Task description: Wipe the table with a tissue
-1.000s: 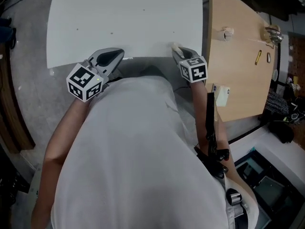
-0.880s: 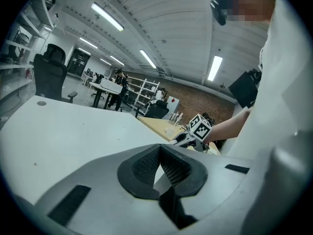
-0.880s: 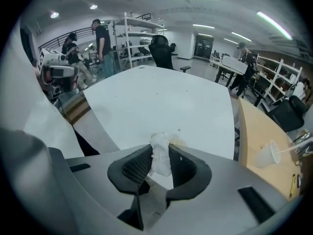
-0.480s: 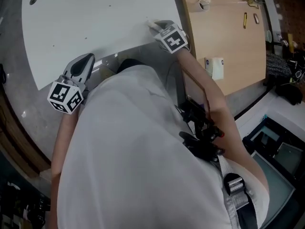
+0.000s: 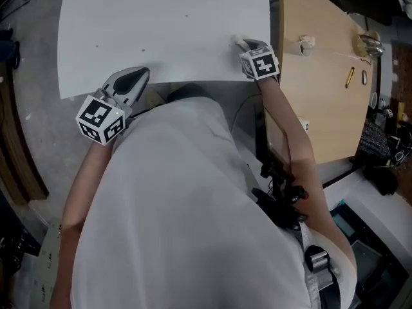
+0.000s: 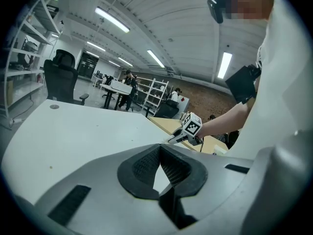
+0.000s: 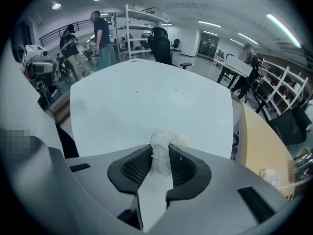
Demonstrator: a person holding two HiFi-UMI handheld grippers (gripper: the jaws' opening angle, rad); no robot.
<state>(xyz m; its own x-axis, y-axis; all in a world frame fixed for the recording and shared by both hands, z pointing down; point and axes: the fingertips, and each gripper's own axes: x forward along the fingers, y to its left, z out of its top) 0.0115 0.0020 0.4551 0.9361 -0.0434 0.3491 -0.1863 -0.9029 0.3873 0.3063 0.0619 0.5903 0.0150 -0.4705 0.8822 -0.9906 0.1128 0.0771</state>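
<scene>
The white table (image 5: 161, 31) fills the top of the head view. My right gripper (image 5: 242, 42) points steeply down at the table near its right edge. It is shut on a crumpled white tissue (image 7: 160, 153), whose wad sticks out past the fingertips toward the table top (image 7: 146, 97). My left gripper (image 5: 140, 74) hovers at the table's near edge, close to the person's body. Its jaws meet at the tips with nothing between them (image 6: 160, 150). The left gripper view also shows the right gripper's marker cube (image 6: 191, 125) over the table's right side.
A wooden table (image 5: 315, 108) adjoins on the right, with a small white wad (image 5: 306, 44), a yellow pen (image 5: 348, 77) and metal items (image 5: 368, 44) on it. The person's white shirt (image 5: 187, 205) hides the floor below. Shelves, chairs and people stand far off.
The right gripper with the tissue has moved from the table's near right corner farther onto the table along its right edge. The left gripper has stayed at the near edge.
</scene>
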